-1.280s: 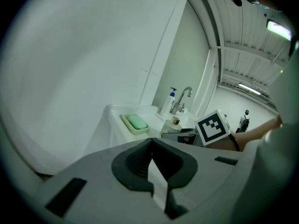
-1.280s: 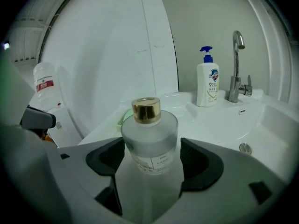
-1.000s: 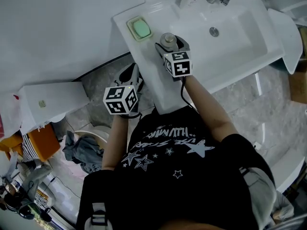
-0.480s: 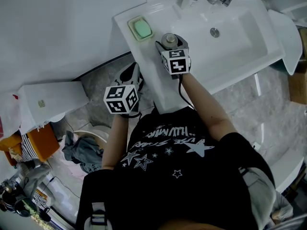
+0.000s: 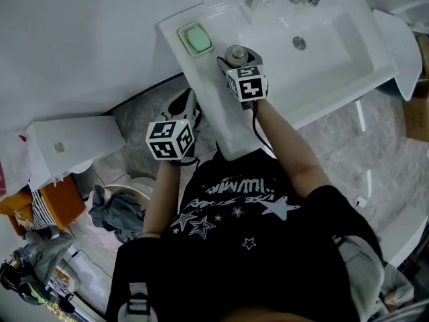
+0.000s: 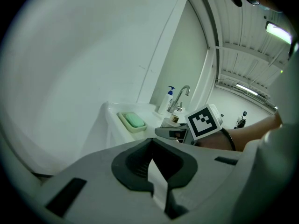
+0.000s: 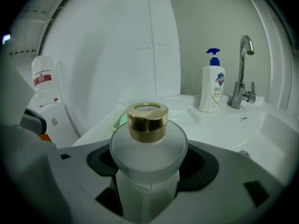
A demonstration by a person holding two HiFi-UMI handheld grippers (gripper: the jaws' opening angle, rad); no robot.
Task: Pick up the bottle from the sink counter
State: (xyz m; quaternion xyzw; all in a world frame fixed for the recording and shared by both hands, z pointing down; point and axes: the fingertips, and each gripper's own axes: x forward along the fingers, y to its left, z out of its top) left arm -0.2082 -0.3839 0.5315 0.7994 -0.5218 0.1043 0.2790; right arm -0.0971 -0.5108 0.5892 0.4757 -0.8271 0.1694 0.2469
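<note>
A frosted glass bottle (image 7: 148, 146) with a gold cap stands upright between the jaws of my right gripper (image 7: 148, 183), which is shut on its body. In the head view the bottle (image 5: 235, 54) is at the front left of the white sink counter (image 5: 221, 123), with the right gripper (image 5: 238, 64) closed around it. Whether its base touches the counter is hidden. My left gripper (image 5: 186, 106) hangs left of the counter over the floor. Its jaws (image 6: 158, 186) are shut with nothing between them.
A dish with green soap (image 5: 196, 39) sits on the counter's far left corner. A pump soap bottle (image 7: 212, 85) and a faucet (image 7: 242, 73) stand behind the basin (image 5: 322, 56). A white wall is on the left, and a white box (image 5: 74, 139) lies below it.
The right gripper, shut round the bottle, has shifted slightly farther up the counter. The left gripper has hardly moved.
</note>
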